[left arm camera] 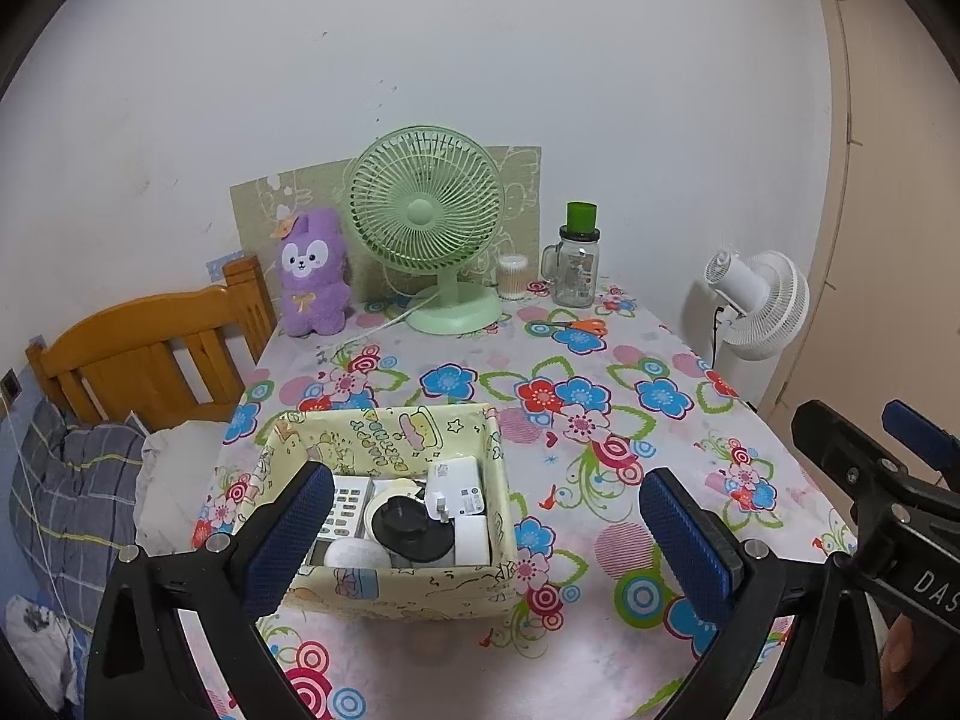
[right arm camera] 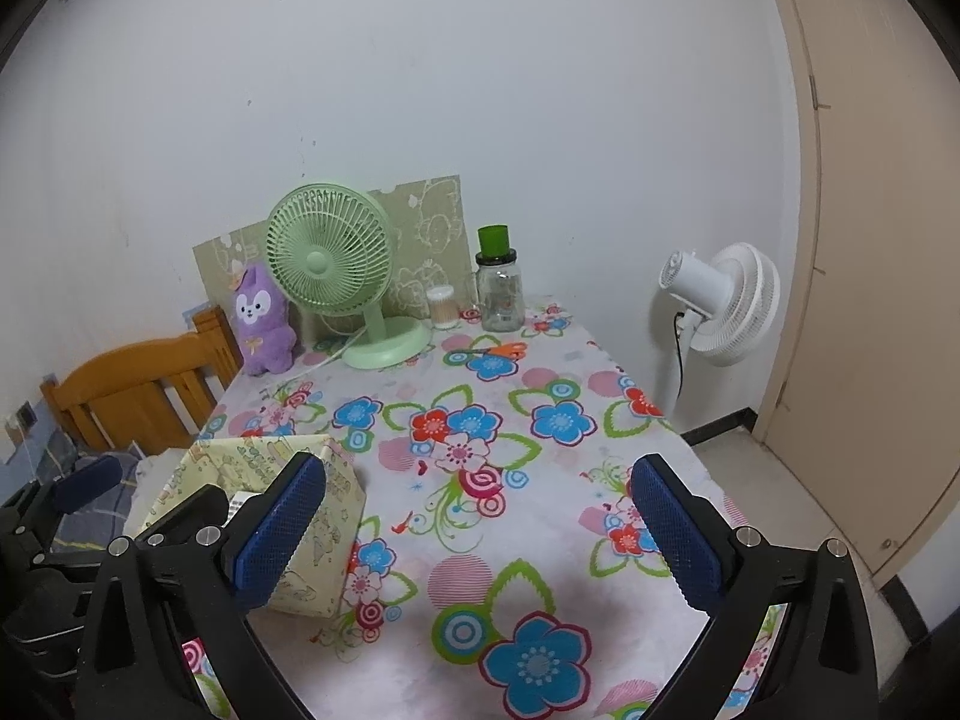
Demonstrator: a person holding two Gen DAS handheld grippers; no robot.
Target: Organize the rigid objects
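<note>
Left gripper [left arm camera: 486,531] jaws wide, empty; box [left arm camera: 384,591] contents, a remote [left arm camera: 345,507] included, showed between them. Right gripper [right arm camera: 477,531] jaws wide over bare bench [right arm camera: 540,510]; box interior hidden there.

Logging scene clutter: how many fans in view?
2. Green desk fan stands at the table's far edge, between the purple plush and glass jar. White fan stands on the floor beyond the table's right side.

Left gripper [left arm camera: 486,531] and right gripper [right arm camera: 477,525] both gape, empty.

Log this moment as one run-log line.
left gripper: open, empty | right gripper: open, empty | yellow cartoon-print storage box: holds white remote, black round lid, white charger | orange-handled scissors: on table
</note>
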